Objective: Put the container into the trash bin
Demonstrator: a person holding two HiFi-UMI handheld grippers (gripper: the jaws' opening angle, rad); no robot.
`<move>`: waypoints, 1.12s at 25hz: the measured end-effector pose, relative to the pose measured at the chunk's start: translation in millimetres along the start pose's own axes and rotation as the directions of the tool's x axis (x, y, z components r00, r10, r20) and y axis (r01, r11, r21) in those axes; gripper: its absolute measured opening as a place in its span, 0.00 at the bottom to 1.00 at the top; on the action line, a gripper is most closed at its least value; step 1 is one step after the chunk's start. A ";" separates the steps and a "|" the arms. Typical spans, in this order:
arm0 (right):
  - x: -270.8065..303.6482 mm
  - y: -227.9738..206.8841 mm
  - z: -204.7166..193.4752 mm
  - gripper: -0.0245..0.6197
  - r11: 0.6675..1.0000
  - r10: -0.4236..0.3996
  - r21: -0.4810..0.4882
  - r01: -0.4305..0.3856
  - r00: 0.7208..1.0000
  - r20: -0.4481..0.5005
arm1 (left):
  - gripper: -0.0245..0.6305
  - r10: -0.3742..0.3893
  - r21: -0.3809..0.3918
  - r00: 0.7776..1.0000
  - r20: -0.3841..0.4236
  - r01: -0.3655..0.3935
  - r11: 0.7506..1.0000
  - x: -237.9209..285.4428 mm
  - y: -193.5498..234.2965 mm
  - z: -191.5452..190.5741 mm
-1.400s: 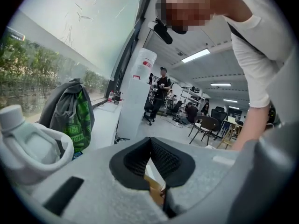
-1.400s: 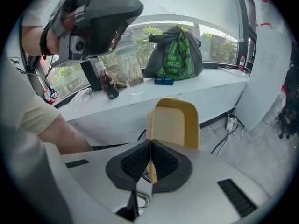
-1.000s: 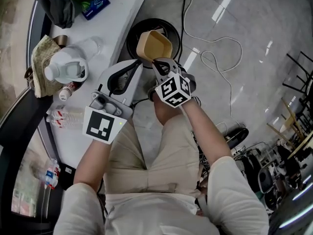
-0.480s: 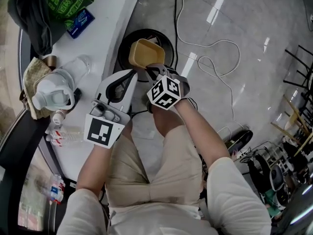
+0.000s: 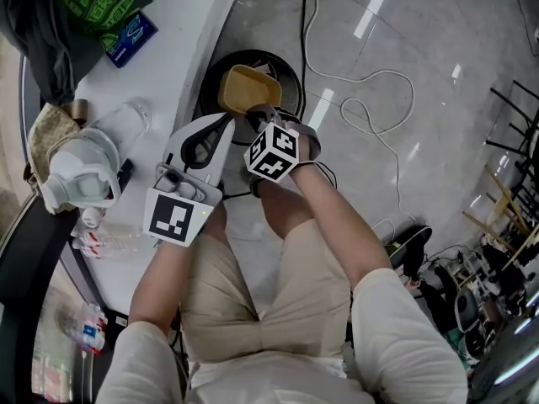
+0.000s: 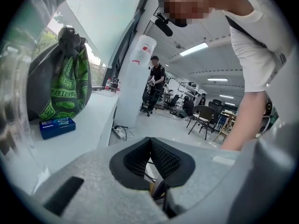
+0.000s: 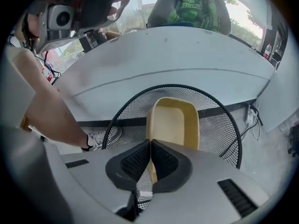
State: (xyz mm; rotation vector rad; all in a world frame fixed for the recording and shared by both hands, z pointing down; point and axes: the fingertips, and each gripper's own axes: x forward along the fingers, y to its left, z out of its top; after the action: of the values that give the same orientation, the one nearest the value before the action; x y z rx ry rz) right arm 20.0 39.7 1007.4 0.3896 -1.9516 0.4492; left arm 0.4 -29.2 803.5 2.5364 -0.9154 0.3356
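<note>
**Item 1, container (image 7: 173, 120):** tan open tub, pinched by its near wall in my right hand-held gripper (image 7: 150, 146), whose jaws are drawn narrow on that wall. It hangs over the mouth of the black mesh trash bin (image 7: 219, 129).

**Item 2, left hand-held gripper (image 6: 150, 146):** jaws together with nothing between them, idle beside the white surface (image 6: 70, 139).

**Item 3, hazards, in my judgement:** I hold only a thin edge, so the tub could swing or slip out. Let go off-centre, it may strike the bin's wire rim and topple onto the floor (image 5: 404, 74) by the loose cable (image 5: 370, 108).
</note>
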 end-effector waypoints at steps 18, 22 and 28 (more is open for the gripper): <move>75.2 0.4 -33.9 0.05 0.984 0.156 -0.043 -0.175 0.946 -0.285 | 0.06 0.034 -0.029 0.999 -0.013 -0.035 0.999 5.8 25.5 -37.1; 80.4 -3.8 -33.9 0.05 0.979 0.190 -0.009 -0.203 0.930 -0.315 | 0.06 0.041 -0.033 0.999 -0.017 -0.041 0.999 7.2 28.4 -40.4; 85.3 -13.4 -29.6 0.05 0.982 0.172 -0.017 -0.187 0.931 -0.322 | 0.06 0.032 -0.035 0.999 -0.031 -0.033 0.999 11.4 26.7 -40.6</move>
State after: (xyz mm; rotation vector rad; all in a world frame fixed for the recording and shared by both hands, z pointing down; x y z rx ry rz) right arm 15.6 36.2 1098.5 0.0975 -1.6829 0.5472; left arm -11.7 -35.2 851.6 2.4799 -0.9439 0.3641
